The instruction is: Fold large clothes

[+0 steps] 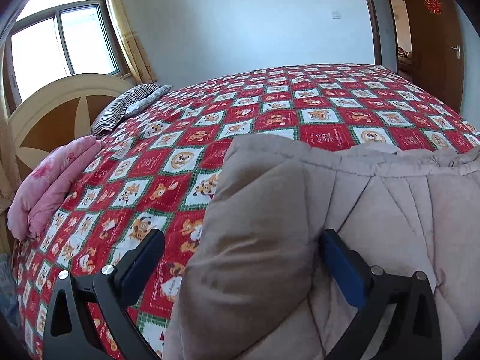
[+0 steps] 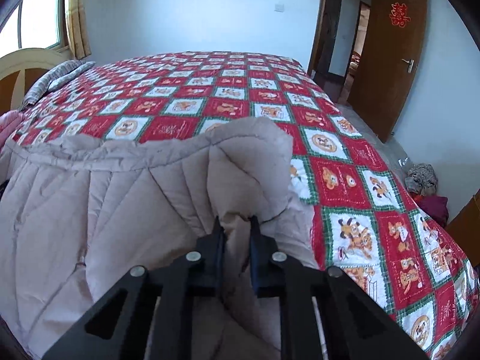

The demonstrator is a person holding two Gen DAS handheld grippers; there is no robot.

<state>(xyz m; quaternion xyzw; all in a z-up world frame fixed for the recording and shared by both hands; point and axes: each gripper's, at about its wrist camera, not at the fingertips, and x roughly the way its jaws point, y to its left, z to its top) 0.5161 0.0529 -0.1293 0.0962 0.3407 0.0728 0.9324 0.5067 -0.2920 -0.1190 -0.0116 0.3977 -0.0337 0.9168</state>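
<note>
**Beige quilted garment held at the near edge of a patterned bed**

A wide bed fills both views, covered by a red, white and green checked bedspread printed with cartoon figures. Pale walls stand behind it. At the upper left of the left wrist view a window with a yellow curtain lets in daylight above a cream and brown headboard. A brown wooden door with a red paper decoration stands open at the upper right.

Near the headboard lie a striped pillow and, at the left edge of the frame, a folded pink quilt. On the floor at the right of the right wrist view sits a heap of grey and dark red cloth.

The beige quilted garment lies bunched across the lower part of both views, blocking the bed's near edge. The right gripper has its jaws clamped on a raised fold of it. The left gripper has its jaws wide apart, with a puffed corner of the garment between them.
</note>
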